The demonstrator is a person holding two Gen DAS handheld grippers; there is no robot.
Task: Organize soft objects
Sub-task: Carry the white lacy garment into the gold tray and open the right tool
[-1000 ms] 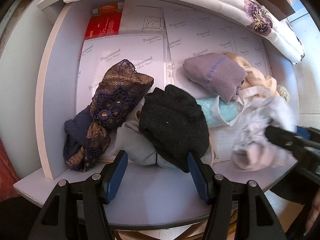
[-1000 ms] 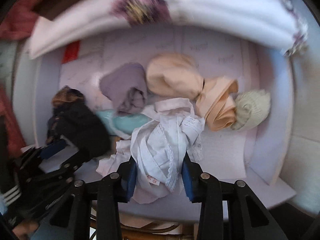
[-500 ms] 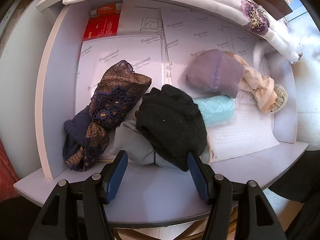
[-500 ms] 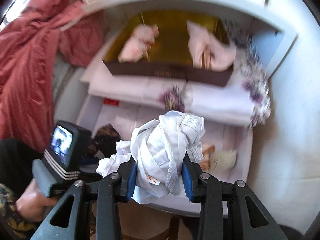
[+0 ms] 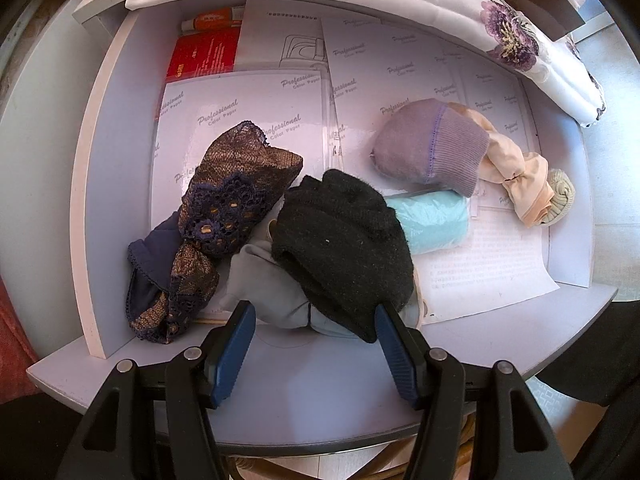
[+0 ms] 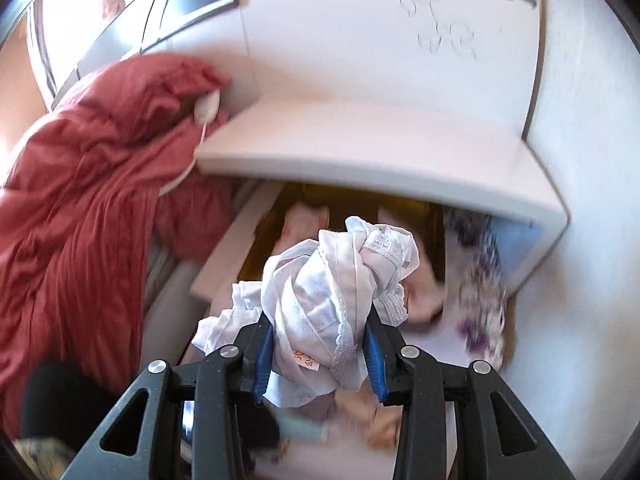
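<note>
Left gripper (image 5: 312, 344) points straight down over the front edge of an open drawer (image 5: 92, 184), jaws standing wide and holding nothing; the edge of a black knitted item (image 5: 344, 248) lies between the blue pads (image 5: 232, 350) without being pressed. The black item rests on a grey cloth (image 5: 260, 280). Just to the left, touching both, is a bundle of brown and navy lace (image 5: 216, 216). Behind the black item, on its right, lies a pale blue roll (image 5: 434, 218), and beyond that a lilac sock (image 5: 432, 144) resting against a peach garment (image 5: 516, 176). A cream knitted ball (image 5: 562, 196) sits at the far right, against the peach garment. All lie on printed paper sheets (image 5: 248, 108) lining the drawer floor. A red packet (image 5: 204, 54) sits at the back left. A white cushion with purple flowers (image 5: 508, 36) overhangs the rear edge.

Right gripper (image 6: 320, 354) is closed partway on a bundle of white lace-trimmed cloth (image 6: 324, 300), pads pressing it from both sides; the bundle is clear of the drawer, held in front of a white shelf (image 6: 380, 160). A red quilt (image 6: 80, 200) hangs at left. The view below the shelf is blurred
</note>
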